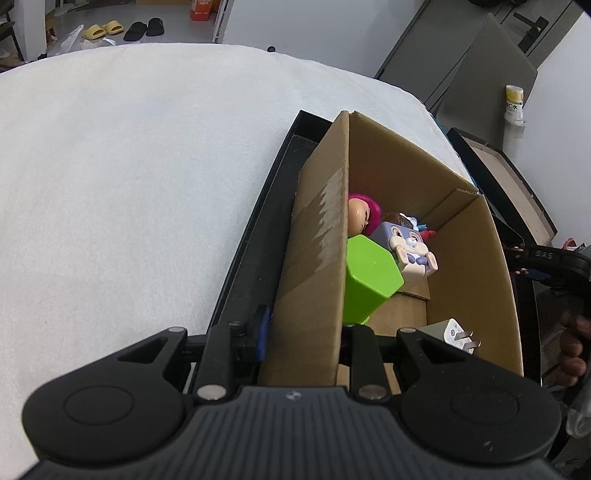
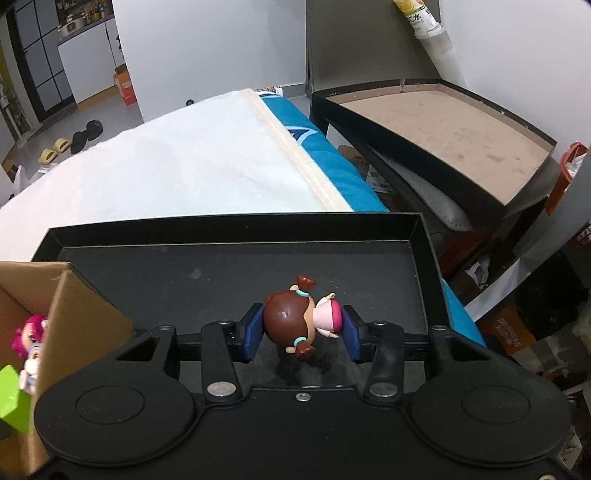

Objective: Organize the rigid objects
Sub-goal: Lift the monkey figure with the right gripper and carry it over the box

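Observation:
A cardboard box (image 1: 469,258) stands in a black tray (image 1: 258,229). In it lie a green hexagonal cup (image 1: 369,277), a pink-haired doll head (image 1: 364,216), a rabbit cube toy (image 1: 410,247) and a white plug adapter (image 1: 456,332). My left gripper (image 1: 306,332) is shut on the box's left wall (image 1: 317,258), one finger each side. In the right wrist view, my right gripper (image 2: 301,328) is shut on a brown-haired doll figure (image 2: 295,319), low over the tray floor (image 2: 184,273). The box corner (image 2: 66,306) shows at left.
The tray sits on a white blanket (image 1: 129,166) over a blue mat (image 2: 321,162). A second black box with a brown inside (image 2: 443,129) stands right of the tray among clutter. A yellow-labelled bottle (image 1: 514,103) stands behind. Slippers (image 1: 103,29) lie on the floor.

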`<state>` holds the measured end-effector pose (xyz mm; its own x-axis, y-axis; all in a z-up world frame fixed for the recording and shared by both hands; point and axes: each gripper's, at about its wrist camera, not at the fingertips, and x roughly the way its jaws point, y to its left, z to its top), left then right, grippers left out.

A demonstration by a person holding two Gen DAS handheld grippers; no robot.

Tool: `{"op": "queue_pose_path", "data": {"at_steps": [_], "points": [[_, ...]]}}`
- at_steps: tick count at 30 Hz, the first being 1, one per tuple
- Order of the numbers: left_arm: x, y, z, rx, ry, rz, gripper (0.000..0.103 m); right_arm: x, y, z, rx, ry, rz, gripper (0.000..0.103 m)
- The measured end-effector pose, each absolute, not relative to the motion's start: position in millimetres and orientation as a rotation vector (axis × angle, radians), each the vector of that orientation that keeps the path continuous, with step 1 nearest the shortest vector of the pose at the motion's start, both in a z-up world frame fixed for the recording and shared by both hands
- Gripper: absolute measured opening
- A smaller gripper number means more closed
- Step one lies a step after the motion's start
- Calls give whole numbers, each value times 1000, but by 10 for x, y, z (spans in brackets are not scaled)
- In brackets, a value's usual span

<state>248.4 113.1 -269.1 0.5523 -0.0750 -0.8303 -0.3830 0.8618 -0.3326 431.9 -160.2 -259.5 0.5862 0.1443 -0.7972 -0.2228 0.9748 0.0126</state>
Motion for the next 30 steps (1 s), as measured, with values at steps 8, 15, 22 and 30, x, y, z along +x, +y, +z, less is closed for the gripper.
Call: {"op": "queue_pose_path", "data": {"at_steps": [8, 15, 22, 30], "points": [[2490, 1122, -2694, -515, 979, 191, 24, 4151, -1568, -2310, -116, 902, 219, 43], [2488, 1122, -2694, -517, 979, 188, 24, 3982, -1510, -2022, -137, 880, 234, 43], [2482, 1105, -2696, -520, 984, 177, 25, 3847, -1422, -1809, -164, 864, 246, 43], [2487, 1116, -2698, -531, 983, 171, 25, 3722, -1251, -1676, -198, 879, 278, 43]]}}
